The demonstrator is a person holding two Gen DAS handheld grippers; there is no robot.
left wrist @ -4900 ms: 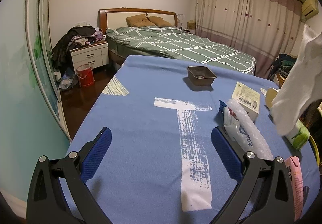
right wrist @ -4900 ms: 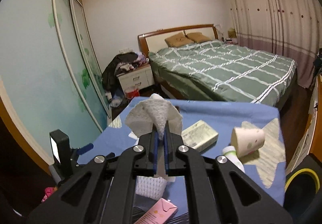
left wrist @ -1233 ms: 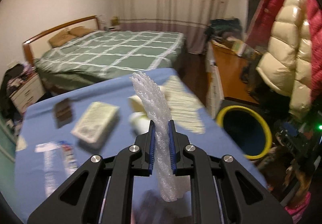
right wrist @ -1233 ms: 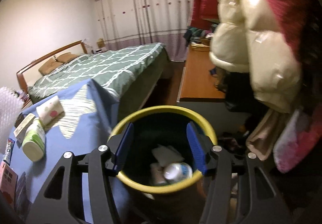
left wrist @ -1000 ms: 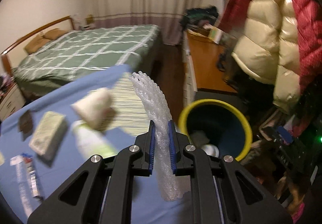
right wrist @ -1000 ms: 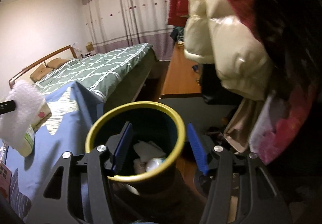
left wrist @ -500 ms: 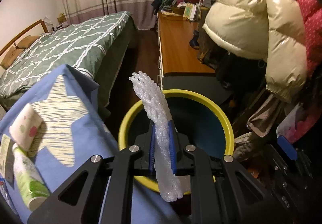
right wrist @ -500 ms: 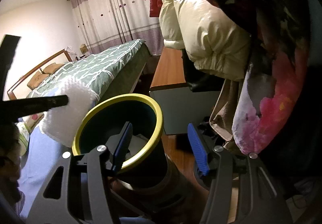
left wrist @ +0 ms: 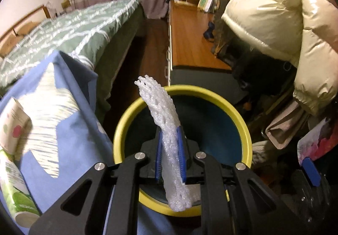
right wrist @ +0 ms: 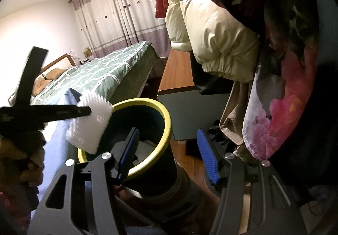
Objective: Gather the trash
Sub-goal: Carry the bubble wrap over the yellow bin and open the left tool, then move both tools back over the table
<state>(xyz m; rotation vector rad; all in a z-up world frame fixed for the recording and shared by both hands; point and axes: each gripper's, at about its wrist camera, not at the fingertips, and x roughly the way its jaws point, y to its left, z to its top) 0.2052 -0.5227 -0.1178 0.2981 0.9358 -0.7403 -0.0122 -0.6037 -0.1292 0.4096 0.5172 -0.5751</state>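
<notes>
Left gripper [left wrist: 170,150] clamped on white foam net sleeve [left wrist: 166,129], sleeve upright between blue pads, held over the mouth of yellow-rimmed trash bin [left wrist: 243,129]. Right gripper [right wrist: 166,155] empty, jaws apart, near the bin's far side. Bin stands just beside blue-covered table [left wrist: 69,129] with green bottle [left wrist: 12,190] and paper cup [left wrist: 12,121]. Beyond: green bed [left wrist: 69,32], cream puffer jacket [left wrist: 274,15].
</notes>
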